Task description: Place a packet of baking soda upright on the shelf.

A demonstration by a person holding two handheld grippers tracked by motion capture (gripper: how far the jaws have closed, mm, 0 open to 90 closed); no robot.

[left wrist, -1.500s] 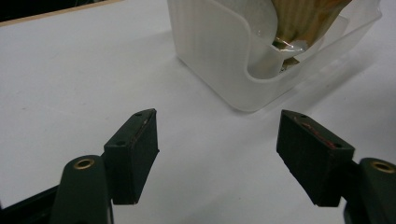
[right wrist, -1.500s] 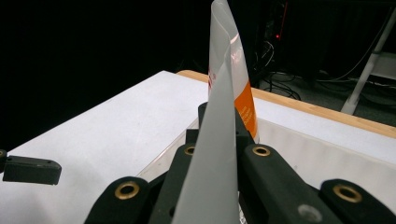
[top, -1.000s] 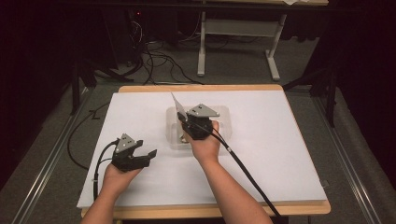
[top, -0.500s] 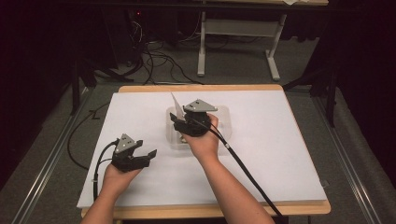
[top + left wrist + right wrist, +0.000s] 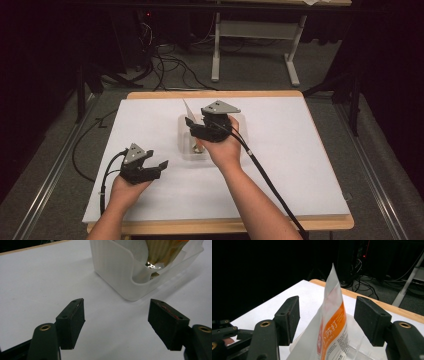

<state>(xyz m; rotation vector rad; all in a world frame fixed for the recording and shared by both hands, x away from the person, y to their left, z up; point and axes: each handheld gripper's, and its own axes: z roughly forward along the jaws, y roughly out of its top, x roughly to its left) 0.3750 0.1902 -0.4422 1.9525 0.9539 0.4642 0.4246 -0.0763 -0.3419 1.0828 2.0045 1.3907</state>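
Now listed, item 1: right gripper (image 5: 191, 127), above the clear plastic tub (image 5: 240, 120) near the middle of the worktop (image 5: 300, 150). Its jaws have just been opening; a second ago they sat close together at the packet's top, and now they stand spread with the packet (image 5: 332, 322) between them, neither pad touching it. Judged meaning: the packet has been let go and now stands on its own, so the placing step looks finished.

Item 2: white and orange packet, upright in the tub, tip pointing up, leaning slightly.

Item 3: left gripper (image 5: 155, 167), resting low on the worktop near its front left, jaws spread and holding nothing, pointed at the tub (image 5: 117, 267) but well apart from it.
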